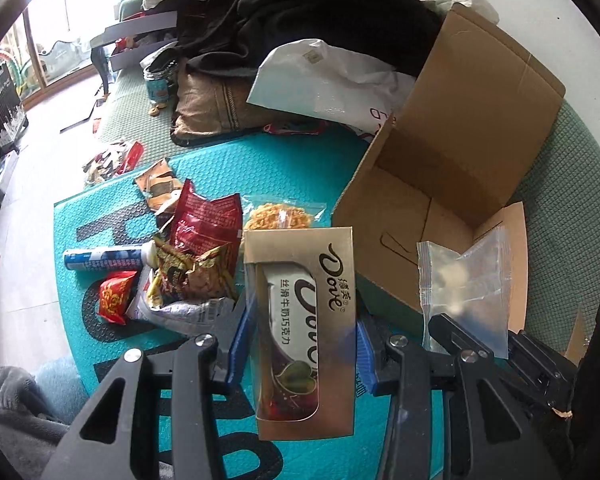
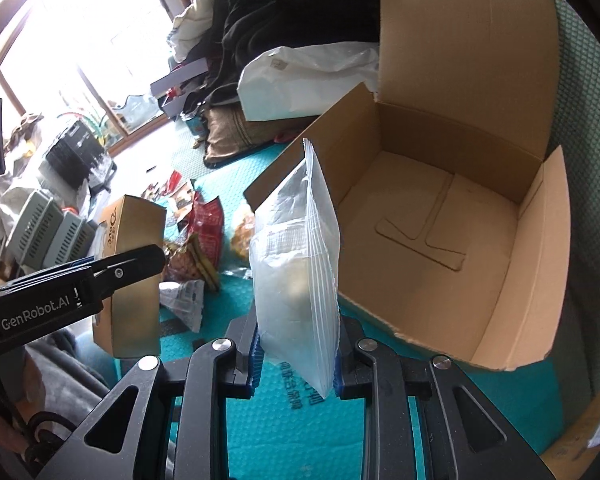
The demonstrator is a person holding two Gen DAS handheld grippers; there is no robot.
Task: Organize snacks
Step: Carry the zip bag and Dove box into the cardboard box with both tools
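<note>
Left wrist view: the left gripper [image 1: 300, 354] holds a gold Dove chocolate box [image 1: 302, 308] between its blue pads, jaws closed on its sides, above the teal mat [image 1: 100, 216]. A snack pile [image 1: 188, 256] lies to the left, the open cardboard box [image 1: 452, 184] to the right.

Right wrist view: the right gripper [image 2: 298, 364] has its jaws narrowed on a clear plastic snack bag [image 2: 300, 264], held upright just beside the empty cardboard box [image 2: 512, 148].

Daylight from a blown-out window [image 2: 80, 40] at upper left, soft shadows, strong fisheye bending, dark rounded corners, slight blur at edges
</note>
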